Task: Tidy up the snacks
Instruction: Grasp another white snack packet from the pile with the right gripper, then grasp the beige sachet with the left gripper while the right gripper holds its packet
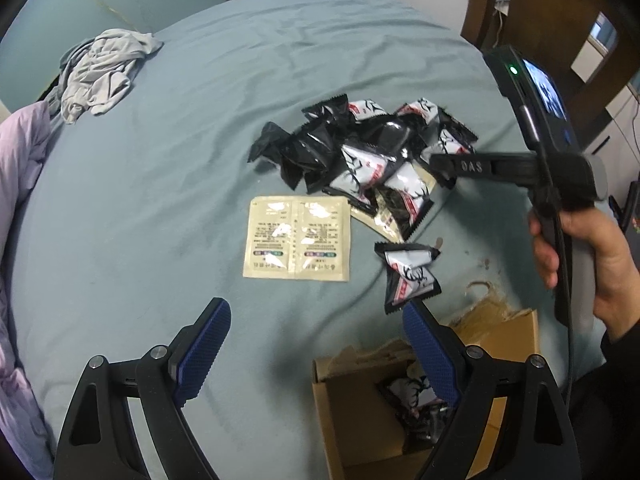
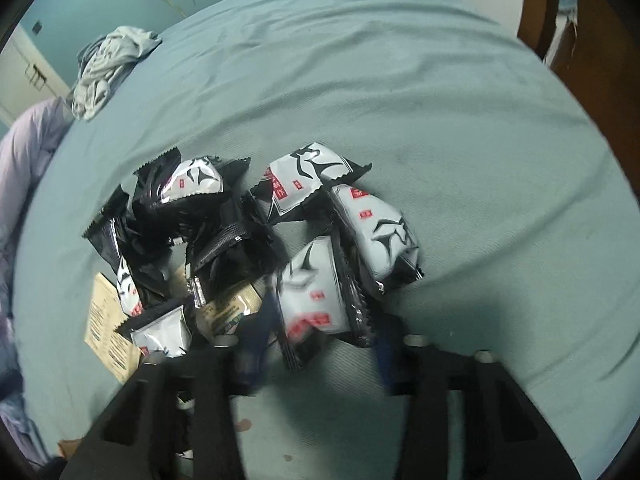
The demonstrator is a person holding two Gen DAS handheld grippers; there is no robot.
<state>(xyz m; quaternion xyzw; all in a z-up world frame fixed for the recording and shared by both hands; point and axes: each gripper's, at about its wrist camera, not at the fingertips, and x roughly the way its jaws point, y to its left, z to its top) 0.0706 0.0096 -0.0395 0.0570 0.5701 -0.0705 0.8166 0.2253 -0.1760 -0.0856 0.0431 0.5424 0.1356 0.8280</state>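
A pile of black-and-white snack packets (image 1: 368, 152) lies on the blue bed sheet. One packet (image 1: 410, 274) is in mid-air just beyond my left gripper (image 1: 316, 340), which is open and empty, above a brown cardboard box (image 1: 360, 424) that holds a few packets (image 1: 412, 396). My right gripper (image 2: 320, 320) is open, its blurred blue fingers (image 2: 260, 328) on either side of a white packet (image 2: 316, 300) at the near edge of the pile (image 2: 224, 232). In the left wrist view the right gripper (image 1: 444, 168) reaches into the pile from the right.
Two joined beige sachets (image 1: 298, 238) lie flat left of the pile; another sachet (image 2: 108, 320) shows under the packets. Crumpled grey clothing (image 1: 100, 76) sits at the far left. A lilac duvet (image 1: 16, 200) lines the left edge. A wooden chair (image 1: 560, 20) stands at the right.
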